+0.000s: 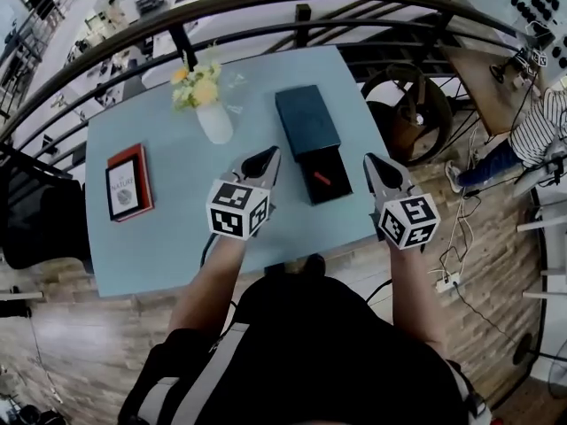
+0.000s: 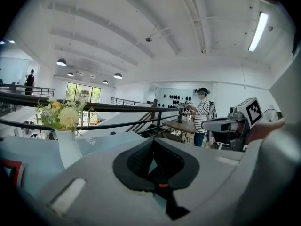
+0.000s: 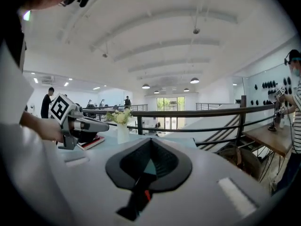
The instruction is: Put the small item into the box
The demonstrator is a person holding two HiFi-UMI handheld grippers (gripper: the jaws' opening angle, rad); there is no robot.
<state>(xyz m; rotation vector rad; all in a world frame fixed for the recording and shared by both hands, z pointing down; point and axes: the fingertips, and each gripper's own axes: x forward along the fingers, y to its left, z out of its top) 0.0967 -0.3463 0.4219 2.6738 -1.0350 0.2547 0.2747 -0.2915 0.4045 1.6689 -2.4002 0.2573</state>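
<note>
A dark box stands on the light blue table (image 1: 177, 246). Its lid (image 1: 306, 118) lies at the far end, and the open black tray (image 1: 330, 193) sticks out toward me. A small red item (image 1: 321, 178) lies inside the tray. My left gripper (image 1: 268, 156) hovers just left of the tray, its jaws shut on nothing. My right gripper (image 1: 372, 161) hangs to the right of the tray over the table's edge, also shut and empty. The left gripper view shows shut jaws (image 2: 153, 144) pointing level over the table. The right gripper view shows the same (image 3: 150, 141).
A white vase of yellow flowers (image 1: 209, 104) stands behind the left gripper. A red-edged book (image 1: 129, 181) lies at the table's left. A dark railing (image 1: 266, 11) curves behind the table. A person in a striped shirt (image 1: 536, 127) sits at the far right.
</note>
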